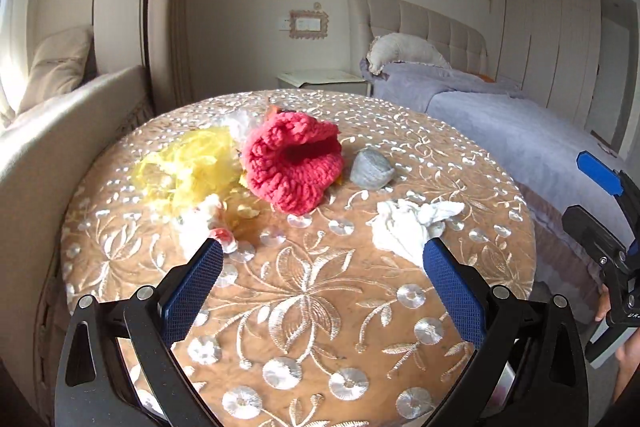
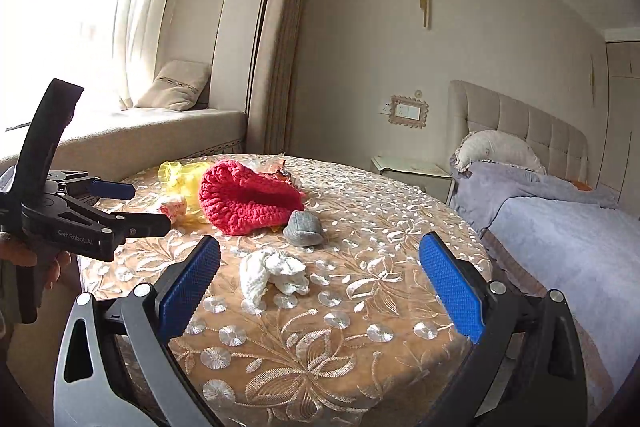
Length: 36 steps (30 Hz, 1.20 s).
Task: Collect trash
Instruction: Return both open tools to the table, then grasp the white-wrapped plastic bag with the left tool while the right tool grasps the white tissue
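A crumpled white tissue [image 1: 408,227] [image 2: 272,275] lies on the round embroidered table [image 1: 312,307] [image 2: 320,347]. A grey wad [image 1: 372,169] [image 2: 304,225] lies behind it, beside a red knitted hat [image 1: 294,163] [image 2: 244,199]. A yellow mesh bag [image 1: 192,167] [image 2: 180,183] and a white-and-pink crumpled piece [image 1: 208,223] [image 2: 174,207] lie at the left. My left gripper [image 1: 324,251] is open and empty above the table, the tissue by its right finger. My right gripper [image 2: 320,247] is open and empty, the tissue just inside its left finger. The left gripper also shows in the right wrist view [image 2: 136,207].
A bed with a lilac blanket [image 1: 520,131] [image 2: 560,227] stands right of the table. A cushioned window seat [image 1: 60,131] [image 2: 160,127] runs along the left. A bedside table [image 1: 320,79] [image 2: 412,167] stands by the far wall.
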Each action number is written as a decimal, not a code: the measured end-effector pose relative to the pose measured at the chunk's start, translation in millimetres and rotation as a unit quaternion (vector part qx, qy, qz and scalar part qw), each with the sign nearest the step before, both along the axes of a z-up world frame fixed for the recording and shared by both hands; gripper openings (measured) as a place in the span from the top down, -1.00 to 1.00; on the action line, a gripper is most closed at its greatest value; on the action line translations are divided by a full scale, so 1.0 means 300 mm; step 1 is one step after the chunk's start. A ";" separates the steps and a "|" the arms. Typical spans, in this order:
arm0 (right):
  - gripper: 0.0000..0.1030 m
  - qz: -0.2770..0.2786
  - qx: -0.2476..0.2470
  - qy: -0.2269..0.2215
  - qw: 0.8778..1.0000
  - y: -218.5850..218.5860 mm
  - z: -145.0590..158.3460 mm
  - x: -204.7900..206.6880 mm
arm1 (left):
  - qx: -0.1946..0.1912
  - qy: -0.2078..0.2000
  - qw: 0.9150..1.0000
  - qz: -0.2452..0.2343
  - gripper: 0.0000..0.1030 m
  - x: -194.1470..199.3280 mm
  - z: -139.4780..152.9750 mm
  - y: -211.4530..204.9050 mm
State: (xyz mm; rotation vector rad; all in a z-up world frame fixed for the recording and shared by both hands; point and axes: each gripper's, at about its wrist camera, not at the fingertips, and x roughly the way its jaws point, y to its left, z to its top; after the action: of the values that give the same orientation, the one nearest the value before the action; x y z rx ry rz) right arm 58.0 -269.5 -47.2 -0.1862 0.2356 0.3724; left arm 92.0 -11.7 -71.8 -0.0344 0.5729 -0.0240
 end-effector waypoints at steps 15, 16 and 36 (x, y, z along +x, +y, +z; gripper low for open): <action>-0.93 0.063 -0.032 0.032 0.997 0.319 -0.003 0.188 | -0.010 0.073 0.996 0.047 -0.91 0.141 -0.088 0.251; -0.93 0.065 -0.033 0.036 0.997 0.328 -0.004 0.202 | -0.014 0.082 0.995 0.047 -0.91 0.159 -0.099 0.266; -0.93 0.042 -0.075 0.091 0.992 0.310 -0.082 0.262 | -0.043 0.073 0.996 -0.027 0.09 0.167 -0.063 0.218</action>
State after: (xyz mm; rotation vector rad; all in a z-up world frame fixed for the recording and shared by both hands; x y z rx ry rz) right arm 136.6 -176.4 -71.7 -0.3106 0.4364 0.4563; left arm 142.1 53.8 -90.8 -0.1055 0.7184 -0.0998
